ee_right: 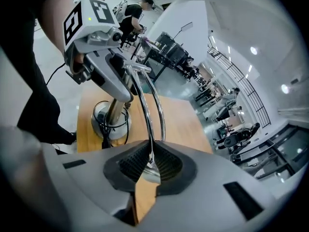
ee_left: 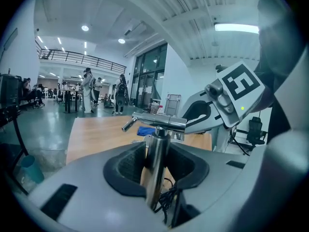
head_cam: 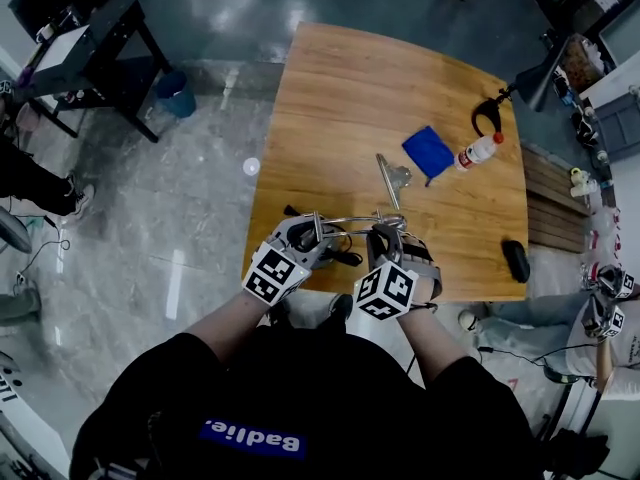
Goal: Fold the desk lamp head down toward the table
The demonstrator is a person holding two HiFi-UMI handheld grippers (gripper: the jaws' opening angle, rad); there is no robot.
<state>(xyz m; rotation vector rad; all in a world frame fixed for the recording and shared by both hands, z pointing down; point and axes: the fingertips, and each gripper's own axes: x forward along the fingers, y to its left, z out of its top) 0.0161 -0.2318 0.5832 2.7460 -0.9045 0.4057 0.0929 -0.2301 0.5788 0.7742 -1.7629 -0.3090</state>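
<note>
Right gripper (ee_right: 149, 163) was clamped on the thin chrome arm (ee_right: 145, 108) of the desk lamp (ee_right: 110, 119), left gripper (ee_left: 155, 163) on its upright post (ee_left: 155, 180) at the wooden table's (head_cam: 330, 88) near edge; lamp head (head_cam: 388, 180) looked not yet lowered, so the fold remained.

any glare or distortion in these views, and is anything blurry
Head view: glare patches on the glossy floor, table edges bowed by the wide lens. Left gripper view: strong fisheye, dark corners, ceiling light strip blown out, lamp post fairly sharp. Right gripper view: same fisheye and dark rim, ceiling spots flaring.
</note>
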